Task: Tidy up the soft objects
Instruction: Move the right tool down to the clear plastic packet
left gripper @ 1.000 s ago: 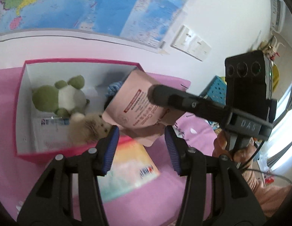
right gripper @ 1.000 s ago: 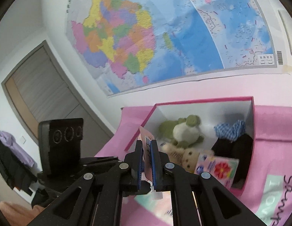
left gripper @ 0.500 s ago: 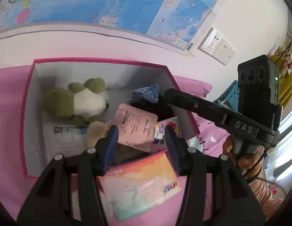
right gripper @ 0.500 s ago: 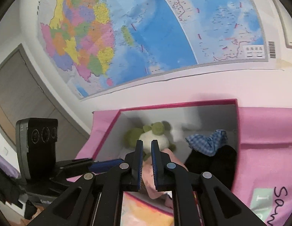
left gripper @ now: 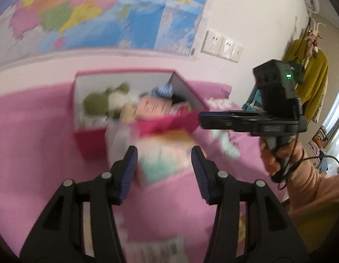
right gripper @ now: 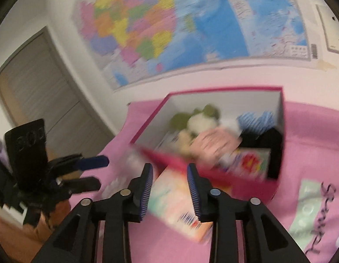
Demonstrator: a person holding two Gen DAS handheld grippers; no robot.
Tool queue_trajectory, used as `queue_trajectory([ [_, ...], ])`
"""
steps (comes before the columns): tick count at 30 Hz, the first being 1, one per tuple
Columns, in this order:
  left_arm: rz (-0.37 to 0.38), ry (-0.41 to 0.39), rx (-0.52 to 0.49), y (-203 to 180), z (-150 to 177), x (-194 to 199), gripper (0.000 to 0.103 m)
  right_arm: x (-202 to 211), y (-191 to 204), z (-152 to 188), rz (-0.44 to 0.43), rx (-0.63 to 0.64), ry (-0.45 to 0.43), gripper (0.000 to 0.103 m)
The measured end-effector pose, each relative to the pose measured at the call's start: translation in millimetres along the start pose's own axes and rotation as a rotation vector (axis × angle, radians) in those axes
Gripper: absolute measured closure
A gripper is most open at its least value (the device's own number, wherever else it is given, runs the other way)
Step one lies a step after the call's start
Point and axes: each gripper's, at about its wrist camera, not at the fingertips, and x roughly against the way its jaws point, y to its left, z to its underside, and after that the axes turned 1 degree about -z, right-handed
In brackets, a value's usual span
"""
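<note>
A pink-walled box (left gripper: 147, 127) (right gripper: 213, 173) stands on the pink cloth. It holds a green and white plush frog (left gripper: 103, 103) (right gripper: 195, 118), a tan plush, a blue checked cloth (right gripper: 257, 118), a dark item and the pink sachet (left gripper: 152, 107) (right gripper: 213, 144), which lies on top. A pastel tissue pack (left gripper: 167, 153) (right gripper: 178, 201) lies in front of the box. My left gripper (left gripper: 164, 171) is open and empty, just short of the pack. My right gripper (right gripper: 169, 188) is open and empty above the pack; it also shows in the left wrist view (left gripper: 235, 120). Both views are motion-blurred.
A pink cloth (left gripper: 38, 153) with a printed patch (right gripper: 309, 208) covers the surface. A wall map (right gripper: 169, 32) and wall sockets (left gripper: 222, 46) are behind the box. A door (right gripper: 38, 92) is at the left. Clothes on a rack (left gripper: 309, 83) hang at the right.
My right gripper has let go of the pink sachet, which now lies in the box, has opened and pulled back. My left gripper has also drawn back from the box.
</note>
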Motion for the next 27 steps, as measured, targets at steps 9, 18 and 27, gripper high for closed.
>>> queue_trajectory([
  [9,-0.063,0.153,0.163,38.4,77.7,-4.4,0.051,-28.6,36.6,74.1,-0.134,0.019,0.234,0.065],
  [18,-0.070,0.224,0.235,45.7,116.4,-0.5,0.051,-65.3,54.2,122.6,-0.209,-0.031,0.398,0.061],
  [27,-0.022,0.273,0.241,43.0,130.8,0.6,0.051,-86.9,66.6,129.2,-0.209,-0.064,0.447,0.061],
])
